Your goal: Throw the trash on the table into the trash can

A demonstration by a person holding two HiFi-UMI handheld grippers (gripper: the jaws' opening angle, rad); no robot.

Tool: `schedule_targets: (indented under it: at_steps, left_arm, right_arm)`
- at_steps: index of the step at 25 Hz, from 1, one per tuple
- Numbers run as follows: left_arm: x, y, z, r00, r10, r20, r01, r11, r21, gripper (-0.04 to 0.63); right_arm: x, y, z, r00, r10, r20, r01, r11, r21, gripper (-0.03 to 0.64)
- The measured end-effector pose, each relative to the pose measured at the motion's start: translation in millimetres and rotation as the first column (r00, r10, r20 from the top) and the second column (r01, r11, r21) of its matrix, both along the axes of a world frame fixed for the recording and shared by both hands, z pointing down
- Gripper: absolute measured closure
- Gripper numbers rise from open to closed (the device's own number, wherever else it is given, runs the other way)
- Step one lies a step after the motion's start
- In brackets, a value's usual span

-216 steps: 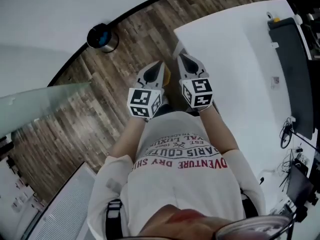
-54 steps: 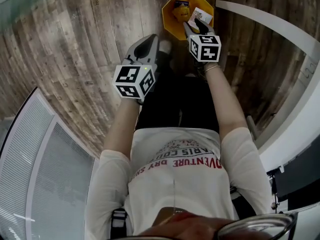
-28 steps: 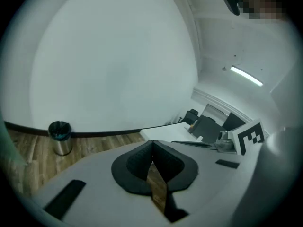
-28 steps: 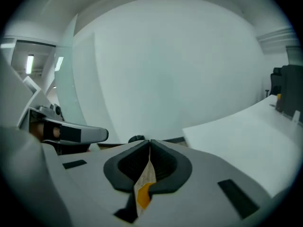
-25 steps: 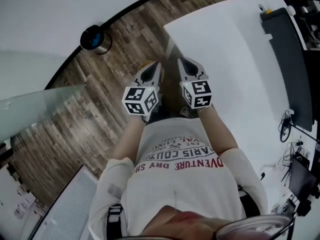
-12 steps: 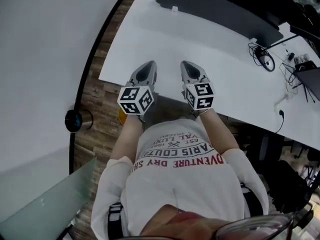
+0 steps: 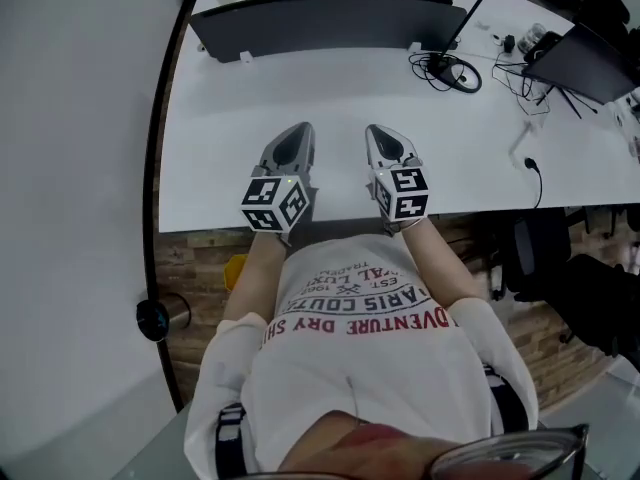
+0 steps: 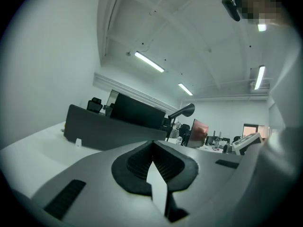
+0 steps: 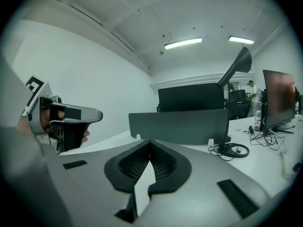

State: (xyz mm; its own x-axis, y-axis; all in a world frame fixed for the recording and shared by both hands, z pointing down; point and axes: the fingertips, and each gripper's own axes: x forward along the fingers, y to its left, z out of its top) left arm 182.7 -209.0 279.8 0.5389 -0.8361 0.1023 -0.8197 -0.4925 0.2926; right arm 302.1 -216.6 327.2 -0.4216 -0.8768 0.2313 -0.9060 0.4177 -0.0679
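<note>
A person wears a white short-sleeved T-shirt (image 7: 350, 368) with grey and red lettering printed across the front, and a black strap (image 7: 228, 438) at one side. The left gripper (image 7: 295, 130) and right gripper (image 7: 380, 130) have smooth grey shells that taper to a point. Each has a cube (image 7: 275, 204) at its rear, covered in black-and-white square markers. Their fingers (image 8: 137, 164) are lined with black ribbed pads.

The right gripper (image 9: 150, 142) has its jaws pressed together, with nothing between them. Beyond it lies a white table (image 9: 270, 162). A dark panel (image 9: 180, 124) stands far across it, a coiled cable (image 9: 233, 150) and a monitor (image 9: 279, 100) to the right. The left gripper (image 9: 66, 122) shows at the left.
</note>
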Motion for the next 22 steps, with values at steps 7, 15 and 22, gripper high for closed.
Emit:
schedule_targets:
  at_steps: [7, 15, 22]
  left_arm:
    - [36.5, -5.3, 8.5, 1.000, 0.030, 0.004, -0.030, 0.999, -0.018, 0.572]
    - [45.9, -7.3, 23.4, 1.000, 0.021, 0.013, -0.021, 0.999, -0.042, 0.572]
    - [60.9, -6.5, 21.2, 1.000, 0.030, 0.008, -0.030, 0.999, -0.041, 0.572]
  right_arm:
    - [37.6, -0.2, 5.7, 1.000, 0.028, 0.006, -0.028, 1.000, -0.014, 0.592]
    - [48.7, 0.9, 14.7, 1.000, 0.022, 0.014, -0.022, 1.000, -0.017, 0.592]
    - [60.8, -5.5, 19.3, 0.999, 0.031, 0.018, -0.030, 0.999, -0.032, 0.592]
